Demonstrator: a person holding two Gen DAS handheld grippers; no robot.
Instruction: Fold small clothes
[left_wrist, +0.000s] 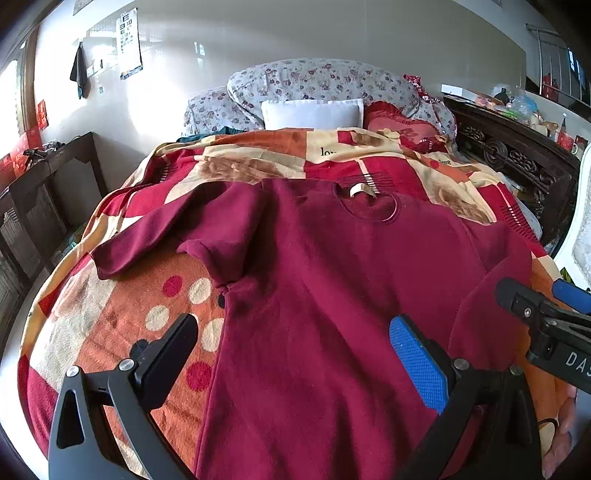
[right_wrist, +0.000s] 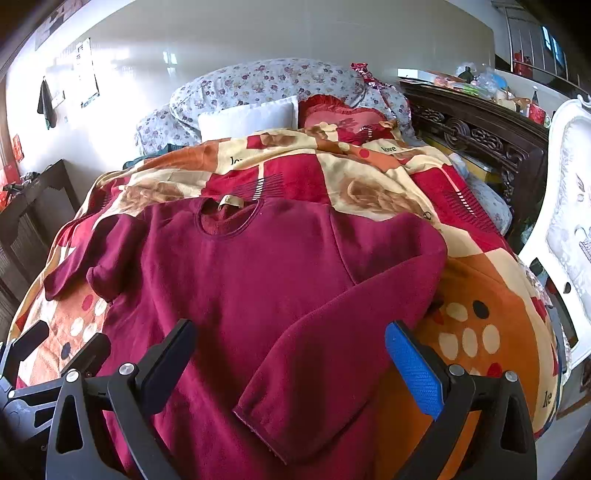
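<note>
A dark red long-sleeved sweater (left_wrist: 325, 280) lies face up on the patterned blanket, collar toward the pillows. Its left sleeve (left_wrist: 155, 236) is folded back on itself at the left. Its right sleeve (right_wrist: 332, 332) is bent down across the lower body, cuff toward me. My left gripper (left_wrist: 295, 354) is open and empty, hovering over the sweater's lower left side. My right gripper (right_wrist: 291, 358) is open and empty above the right sleeve's cuff; it also shows in the left wrist view (left_wrist: 535, 302) at the right edge.
The orange, red and cream blanket (right_wrist: 480, 295) covers the bed. Pillows (left_wrist: 314, 110) are piled at the head. A dark carved wooden cabinet (right_wrist: 480, 129) stands on the right, a white chair (right_wrist: 569, 221) at far right, and a dark side table (left_wrist: 44, 177) on the left.
</note>
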